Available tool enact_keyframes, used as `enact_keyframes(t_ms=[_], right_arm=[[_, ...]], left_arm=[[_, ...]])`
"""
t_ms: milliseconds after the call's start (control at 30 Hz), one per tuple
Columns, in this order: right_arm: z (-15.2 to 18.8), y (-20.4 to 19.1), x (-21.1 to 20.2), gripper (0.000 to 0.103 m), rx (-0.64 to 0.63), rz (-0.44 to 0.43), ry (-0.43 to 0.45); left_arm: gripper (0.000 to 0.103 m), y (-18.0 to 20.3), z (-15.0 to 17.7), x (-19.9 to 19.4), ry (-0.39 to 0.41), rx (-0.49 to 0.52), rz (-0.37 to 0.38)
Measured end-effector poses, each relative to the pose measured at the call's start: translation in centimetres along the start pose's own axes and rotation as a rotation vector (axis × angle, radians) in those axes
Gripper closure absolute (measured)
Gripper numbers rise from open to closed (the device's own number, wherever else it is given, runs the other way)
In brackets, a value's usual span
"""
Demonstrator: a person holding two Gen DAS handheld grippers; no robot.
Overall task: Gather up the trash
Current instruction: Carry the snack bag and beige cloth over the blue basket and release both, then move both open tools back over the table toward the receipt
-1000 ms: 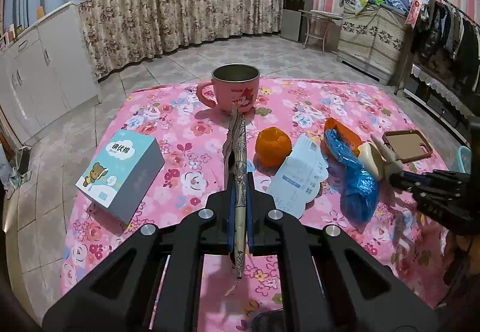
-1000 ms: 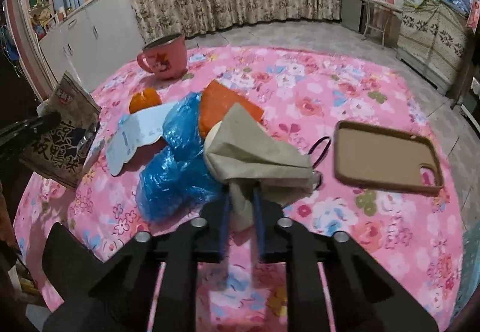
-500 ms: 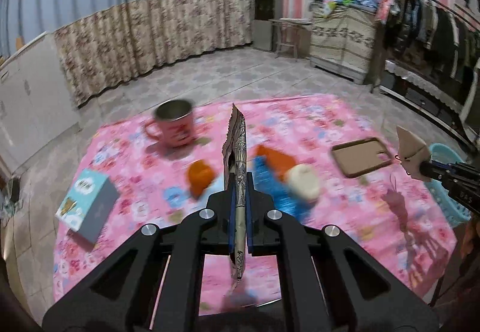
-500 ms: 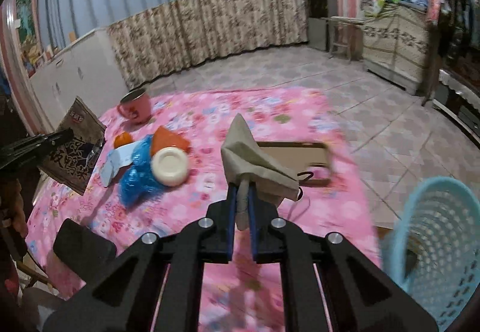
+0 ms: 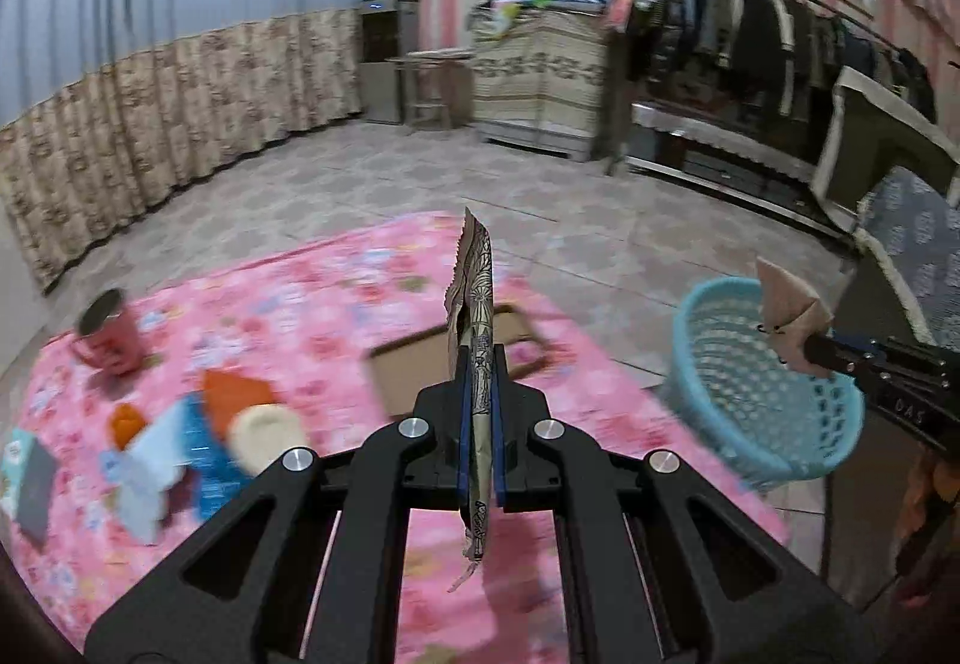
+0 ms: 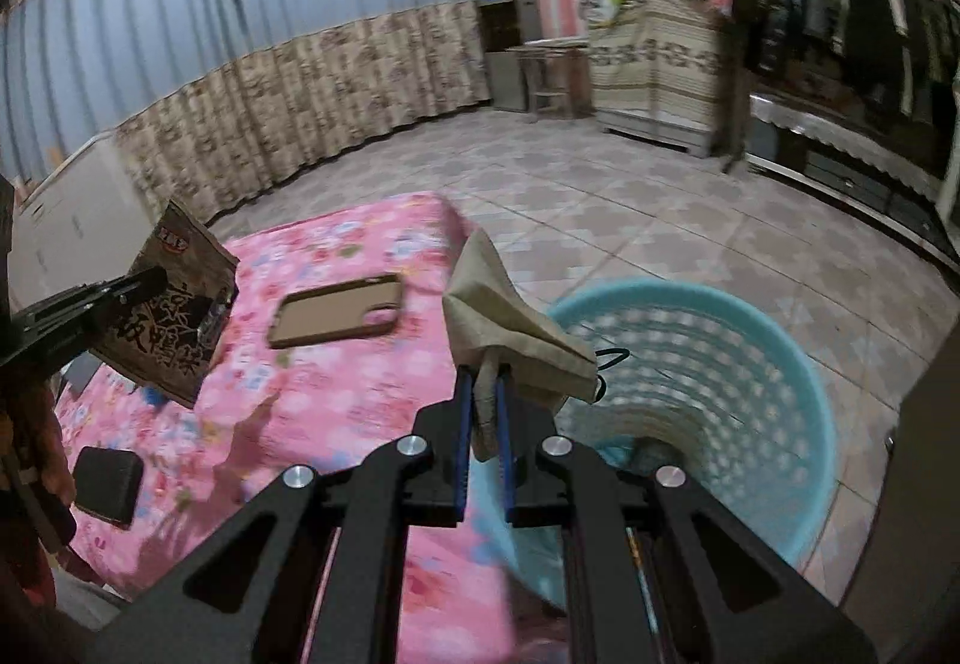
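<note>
Now, drop step: right gripper [image 6: 480, 418], jaws clamped on mask [image 6: 510, 322], hovers at basket [image 6: 750, 340] rim, 9 o'clock; left gripper [image 5: 477, 424] jaws clamp wrapper [image 5: 474, 316]. Next: release mask over the opening.

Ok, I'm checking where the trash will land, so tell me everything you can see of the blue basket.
The blue basket is a round, light-blue tub that looks like plastic, with a smooth solid rim and walls pierced by rows of small holes. It stands upright on the tiled floor beside the pink table, mouth open upward. Something pale lies at its bottom, too unclear to name. The right gripper holds a beige mask above its near rim; nothing visibly touches it.
</note>
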State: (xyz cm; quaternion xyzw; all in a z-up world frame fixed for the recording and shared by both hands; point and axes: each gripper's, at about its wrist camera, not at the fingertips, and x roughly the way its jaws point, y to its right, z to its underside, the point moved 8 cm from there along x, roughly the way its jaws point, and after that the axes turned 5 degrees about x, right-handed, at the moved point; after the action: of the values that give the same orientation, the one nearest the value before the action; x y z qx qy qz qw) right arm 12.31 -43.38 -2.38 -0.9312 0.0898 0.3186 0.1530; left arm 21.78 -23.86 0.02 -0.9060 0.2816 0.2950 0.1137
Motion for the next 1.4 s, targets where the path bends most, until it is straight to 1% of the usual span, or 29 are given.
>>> enact_keyframes(t_ms=[233,433,667,800,933,1000,1067,1100,1133,1167,1200,1233,1267,1333,1367,1400], right_arm=[[0.2,5.4,-0.7,0.095,0.060,0.074,0.026],[-0.1,8.1,-0.5,0.095,0.083,0.123,0.046],[-0.2,9.8,-0.1,0.095,0.095,0.145,0.060],[-0.1,10.5,-0.1,0.095,0.111,0.148,0.060],[0.0,10.9,-0.2,0.095,0.117,0.155,0.059],[0.0,11.2,-0.2,0.095,0.123,0.158,0.057],[0.2,11.3,-0.1,0.095,0.127,0.161,0.054],[0.3,11.2,-0.2,0.095,0.127,0.162,0.053],[0.3,11.3,-0.1,0.095,0.127,0.164,0.050],[0.4,11.2,-0.1,0.095,0.127,0.165,0.049],[0.4,11.2,0.0,0.095,0.128,0.165,0.048],[0.5,11.2,0.0,0.095,0.129,0.164,0.048],[0.5,11.2,0.0,0.095,0.129,0.163,0.047],[0.6,11.1,0.2,0.095,0.126,0.160,0.044],[0.5,10.9,0.3,0.095,0.125,0.159,0.042],[0.6,10.8,0.5,0.095,0.122,0.157,0.039]], left_arm=[[0.099,6.7,-0.8,3.1,-0.022,-0.013,0.121],[0.099,11.1,-1.8,5.0,-0.018,0.007,0.168],[0.099,15.0,-3.2,6.4,-0.012,0.025,0.220],[0.099,17.5,-3.7,6.9,-0.008,0.052,0.248],[0.098,19.1,-4.0,7.5,-0.003,0.071,0.273],[0.097,19.8,-3.8,8.0,-0.014,0.073,0.279],[0.091,20.1,-3.8,8.2,-0.022,0.076,0.289],[0.080,20.1,-3.8,8.2,-0.021,0.078,0.284],[0.065,19.8,-3.8,8.1,-0.016,0.082,0.266],[0.058,19.6,-3.9,8.0,-0.012,0.082,0.253],[0.047,19.4,-4.0,8.0,-0.009,0.081,0.247],[0.040,18.9,-4.0,7.7,-0.005,0.077,0.235],[0.036,18.4,-4.1,7.5,-0.002,0.071,0.221],[0.024,17.3,-4.1,7.0,0.008,0.062,0.195],[0.021,16.8,-4.2,6.9,0.012,0.060,0.186],[0.015,16.2,-4.2,6.7,0.014,0.059,0.173]])
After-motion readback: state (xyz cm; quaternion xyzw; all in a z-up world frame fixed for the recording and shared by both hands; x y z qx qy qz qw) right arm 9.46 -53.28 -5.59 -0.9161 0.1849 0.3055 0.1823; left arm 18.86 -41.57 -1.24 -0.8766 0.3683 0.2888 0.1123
